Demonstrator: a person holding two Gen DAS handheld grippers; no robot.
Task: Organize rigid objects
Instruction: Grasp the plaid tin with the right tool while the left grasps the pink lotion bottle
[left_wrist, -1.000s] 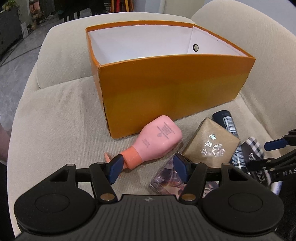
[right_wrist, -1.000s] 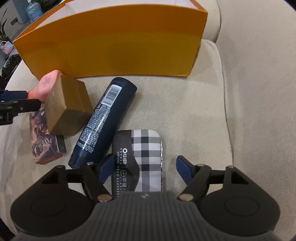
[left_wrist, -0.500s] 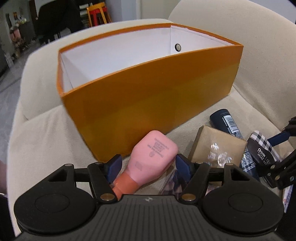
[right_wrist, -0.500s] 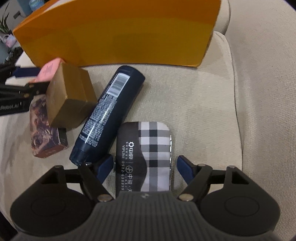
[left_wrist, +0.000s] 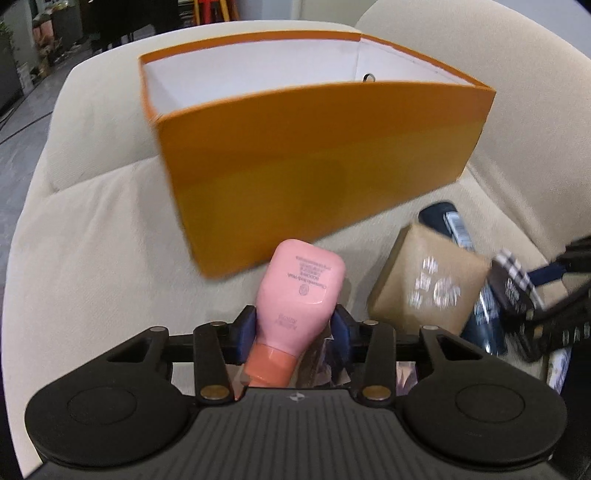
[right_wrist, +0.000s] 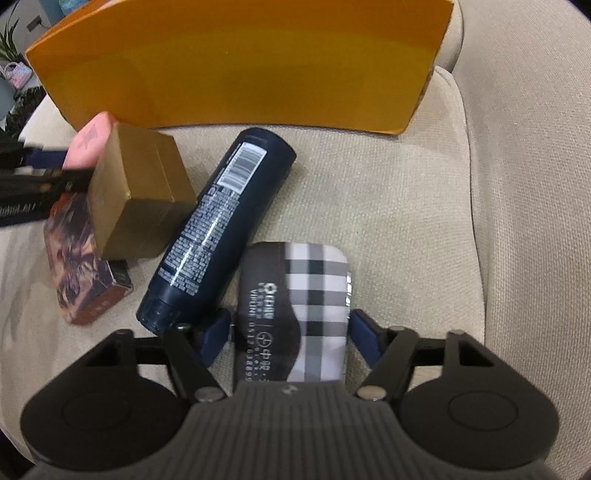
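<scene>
The left gripper (left_wrist: 295, 326) has just been closing, and its blue pads (left_wrist: 245, 328) now press on both flanks of the pink bottle (left_wrist: 301, 291), gripping it just above its darker coral cap (left_wrist: 267, 363), which points back toward the camera; the bottle's flat base points toward the orange box (left_wrist: 317, 162), which stands open-topped with a white interior on the beige sofa cushion (left_wrist: 92, 258); under the bottle and the jaws a patterned brown carton (right_wrist: 79, 254) lies flat on the cushion. To the right of the bottle sits a gold-brown box (left_wrist: 428, 284) with silver print, resting partly on that carton and touching the dark blue tube (right_wrist: 218, 229), which lies on its side with its barcode up and its cap toward the right gripper; the tube's far end stops short of the orange box's front wall. The right gripper (right_wrist: 290, 330) has also just been closing, with the plaid case (right_wrist: 295, 306) between its jaws; the left blue pad (right_wrist: 214, 330) touches the case's dark edge, while the right pad seems to sit just beside the checked edge, so a firm clamp cannot be confirmed; the case lies flat on the cushion, its near end hidden under the gripper body, its left edge just beside the tube's cap.
</scene>
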